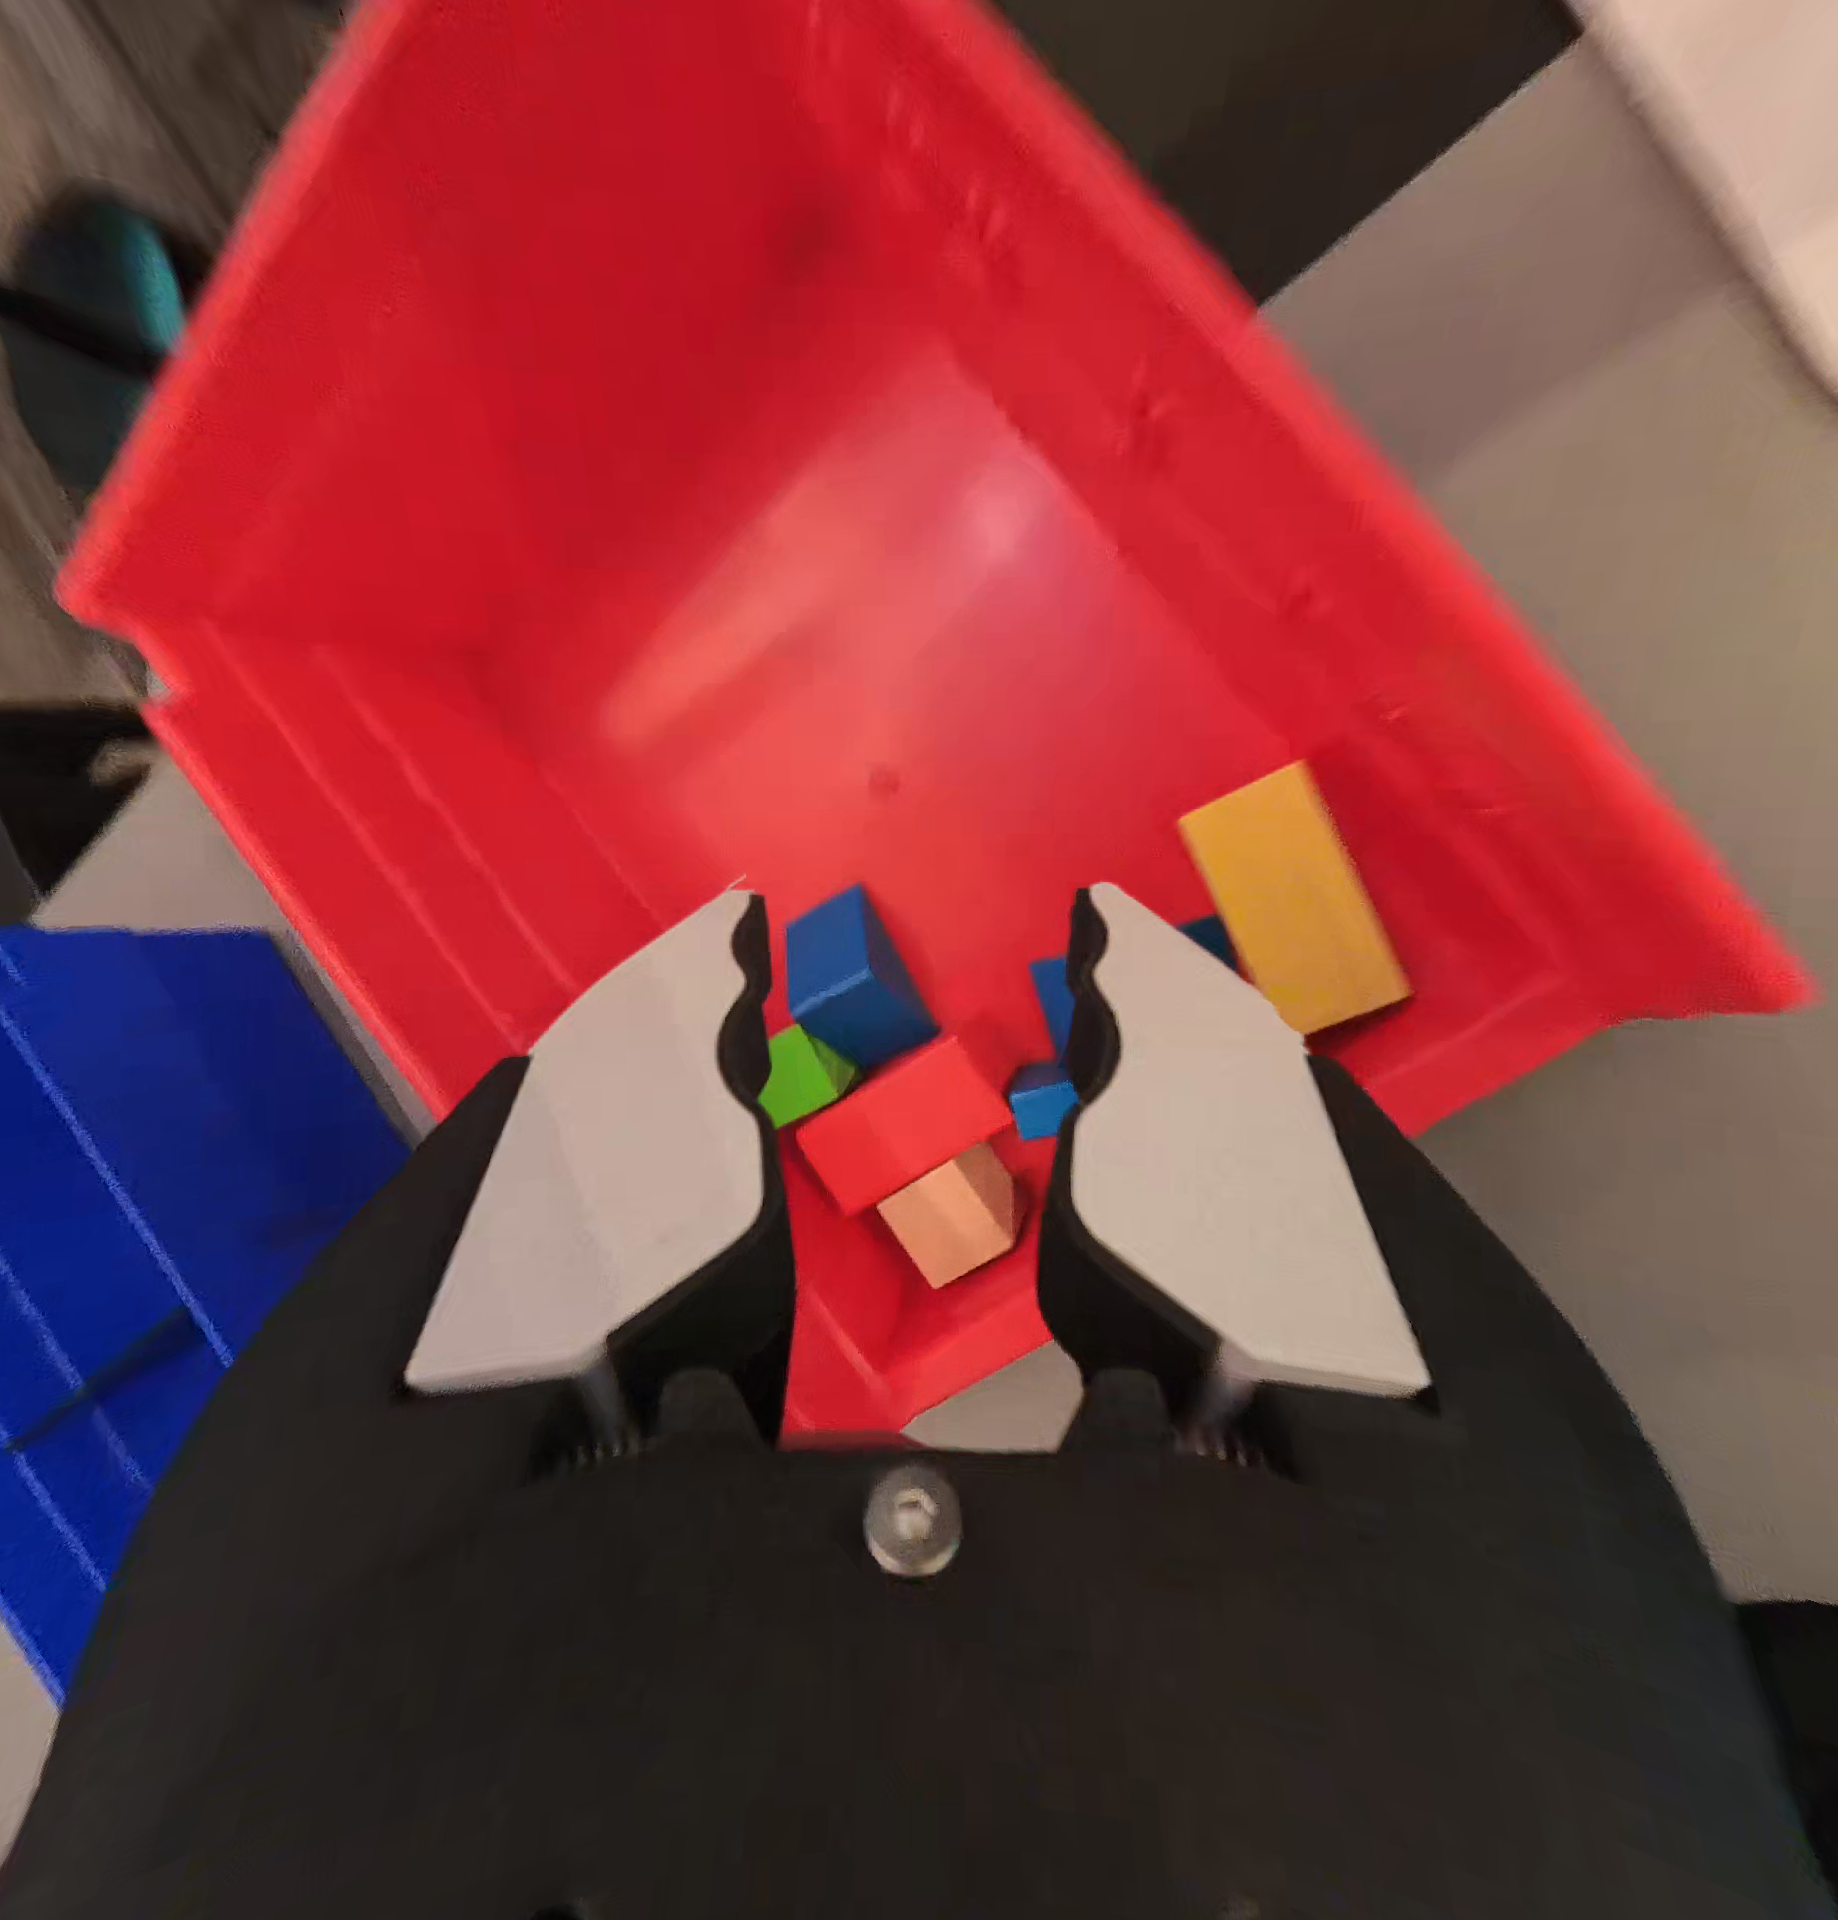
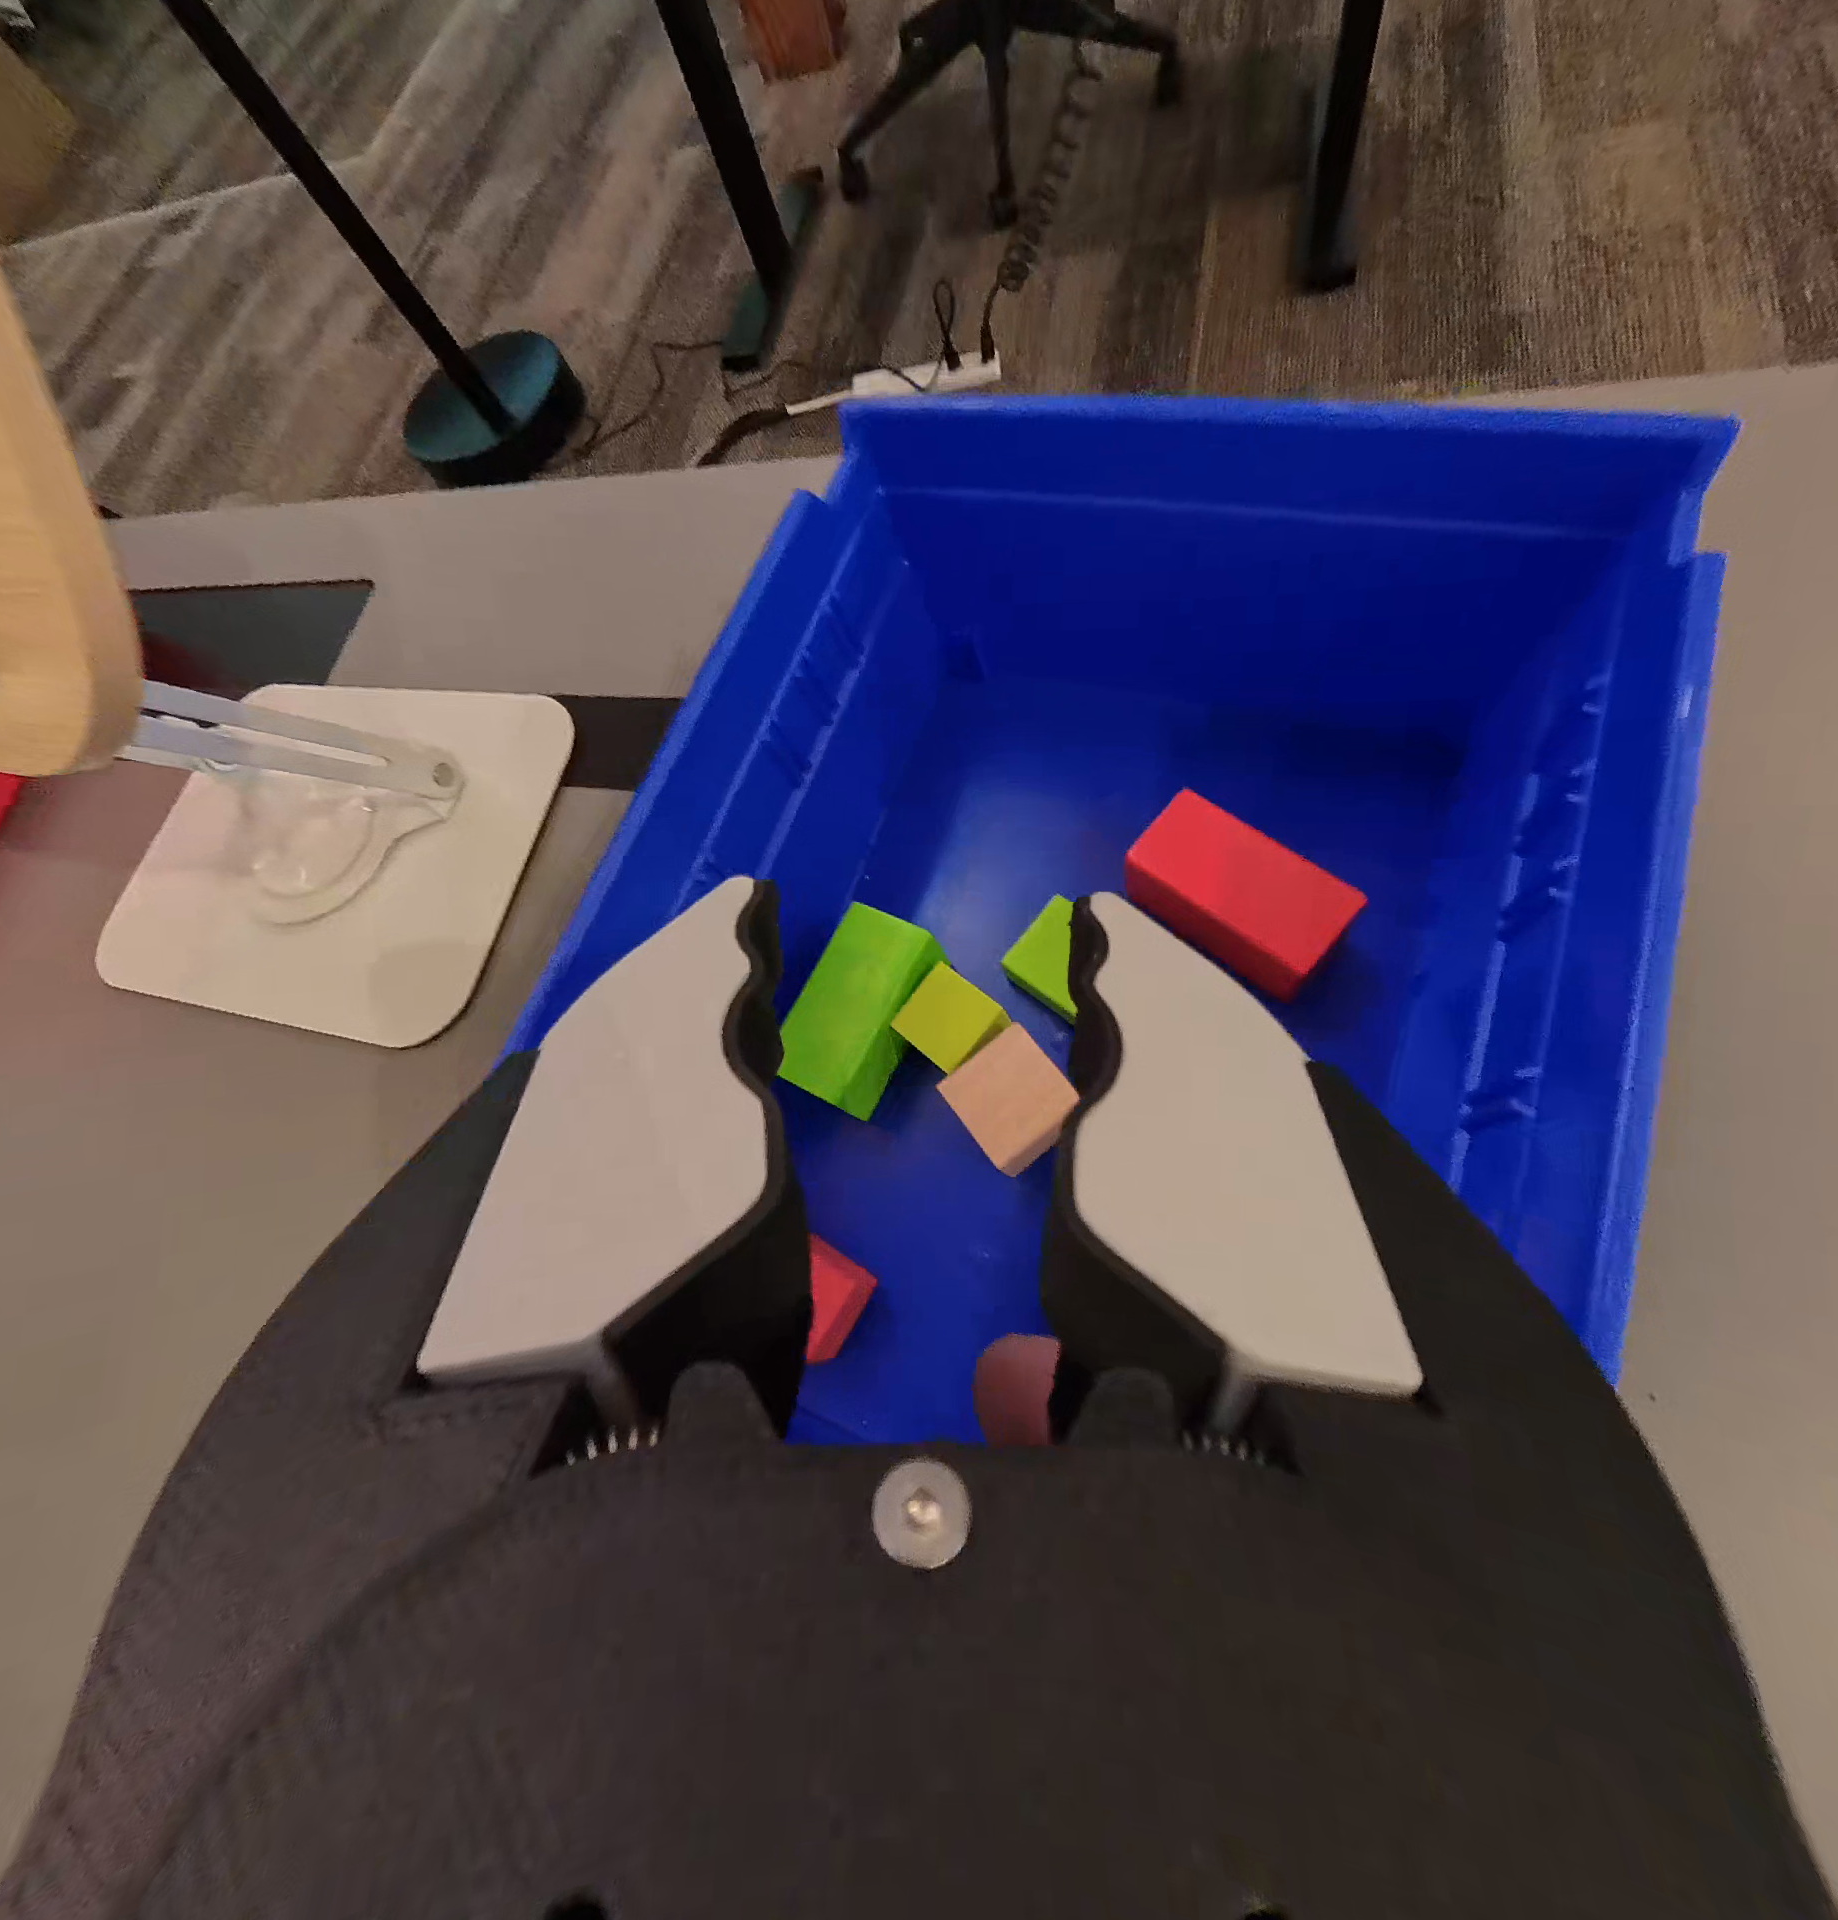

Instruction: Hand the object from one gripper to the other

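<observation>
**Both grippers spread wide over the bins, nothing gripped**

Left gripper (image 1: 915,935): jaws wide apart and bare, hovering over a red plastic bin (image 1: 541,436) on the grey bench (image 1: 1621,582). Down on the bin floor, seen between the fingers: a blue wooden block (image 1: 853,971), a small green block (image 1: 803,1075), a red rectangular block (image 1: 899,1117) lying across a pale natural-wood block (image 1: 951,1216), and more blue pieces (image 1: 1045,1101) partly behind the right finger. A yellow rectangular block (image 1: 1294,899) lies apart near the bin's right wall. View is motion-blurred. A blue bin's corner (image 1: 115,1195) shows at left.

Right gripper (image 2: 920,935): jaws likewise wide apart, holding nothing, above a blue plastic bin (image 2: 1258,582). On its floor: a long green block (image 2: 853,1008), a yellow-green cube (image 2: 946,1013) touching it, a pale wooden cube (image 2: 1008,1101), a green wedge (image 2: 1045,951) partly hidden by the right finger, a red rectangular block (image 2: 1242,888) farther off, and a red wedge (image 2: 837,1299) near the left finger's base. Which block is the hand-over object cannot be told; all blocks lie in the bins. A white square stand base (image 2: 354,862) sits on the bench left of the blue bin.
</observation>
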The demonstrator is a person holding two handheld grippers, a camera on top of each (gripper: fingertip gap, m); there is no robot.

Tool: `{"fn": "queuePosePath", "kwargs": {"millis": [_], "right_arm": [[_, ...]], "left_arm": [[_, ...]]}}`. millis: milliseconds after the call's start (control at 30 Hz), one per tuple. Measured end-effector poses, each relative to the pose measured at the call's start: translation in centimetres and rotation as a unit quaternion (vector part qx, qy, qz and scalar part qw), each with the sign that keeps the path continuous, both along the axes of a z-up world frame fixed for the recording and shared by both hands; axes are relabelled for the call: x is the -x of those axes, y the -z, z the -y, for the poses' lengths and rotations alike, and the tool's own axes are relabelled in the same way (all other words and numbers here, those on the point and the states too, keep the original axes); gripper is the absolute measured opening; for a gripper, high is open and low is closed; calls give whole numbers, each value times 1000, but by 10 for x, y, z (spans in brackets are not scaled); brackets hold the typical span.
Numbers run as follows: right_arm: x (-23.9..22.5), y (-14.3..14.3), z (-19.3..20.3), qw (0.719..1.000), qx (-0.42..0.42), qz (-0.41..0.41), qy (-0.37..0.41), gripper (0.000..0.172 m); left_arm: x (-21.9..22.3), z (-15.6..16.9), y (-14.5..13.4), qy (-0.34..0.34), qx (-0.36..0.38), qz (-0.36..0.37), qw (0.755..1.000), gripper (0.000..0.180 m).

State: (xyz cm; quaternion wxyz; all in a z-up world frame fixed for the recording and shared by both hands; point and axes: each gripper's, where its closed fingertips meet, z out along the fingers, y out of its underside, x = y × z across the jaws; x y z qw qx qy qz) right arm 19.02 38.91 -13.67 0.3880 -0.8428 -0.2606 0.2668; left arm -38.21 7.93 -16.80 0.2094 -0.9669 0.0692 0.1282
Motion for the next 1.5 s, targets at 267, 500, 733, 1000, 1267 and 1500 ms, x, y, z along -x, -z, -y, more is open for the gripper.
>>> {"fn": "queuePosePath", "kwargs": {"millis": [267,500,733,1000,1267,1500], "right_arm": [[14,-16,8,999,-24,-9,-25,48],[23,-26,14,998,-39,-13,-41,45],[51,-78,43,985,-128,-44,-108,48],[161,-165,181,889,-312,-75,-326,74],[272,-130,285,769,-466,-19,-437,107],[281,-121,294,713,-563,15,-418,88]], "left_arm": [[48,27,82,-95,157,-15,983,55],[53,20,93,-99,135,3,986,35],[35,-4,51,-61,21,39,997,34],[-93,-32,-116,146,-278,189,930,33],[-268,-28,-176,354,-324,384,789,33],[-327,-16,-169,426,-274,487,711,34]]}}
